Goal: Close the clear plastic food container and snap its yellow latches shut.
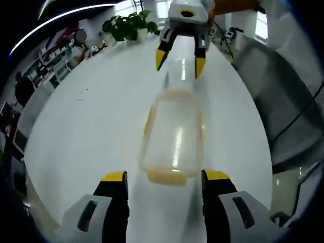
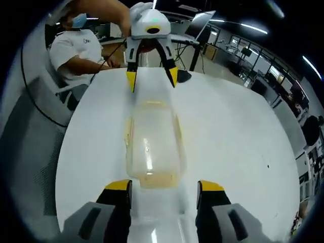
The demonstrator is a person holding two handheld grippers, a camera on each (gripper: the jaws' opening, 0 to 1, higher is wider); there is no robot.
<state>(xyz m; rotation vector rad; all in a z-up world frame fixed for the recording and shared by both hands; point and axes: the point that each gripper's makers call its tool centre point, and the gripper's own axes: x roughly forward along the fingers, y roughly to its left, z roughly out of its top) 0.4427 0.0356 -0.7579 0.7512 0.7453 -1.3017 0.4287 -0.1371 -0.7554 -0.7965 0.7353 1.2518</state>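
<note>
A clear plastic food container [image 1: 174,134] lies lengthwise on the white table [image 1: 91,126], its lid resting on top. Yellow latches show at its near end [image 1: 164,176] and along its sides. My left gripper [image 1: 165,175] stands open, one jaw on each side of that near end. At the far end, my right gripper [image 1: 180,62] hangs open over the container. In the right gripper view the same container [image 2: 152,144] runs away from my open right gripper [image 2: 164,185] toward the left gripper [image 2: 152,79], which is open at the opposite end.
A potted plant [image 1: 129,25] stands at the table's far end. A grey chair [image 1: 283,96] sits beside the table. A seated person in a white shirt [image 2: 76,50] is at the table's other end, near a laptop [image 2: 200,28].
</note>
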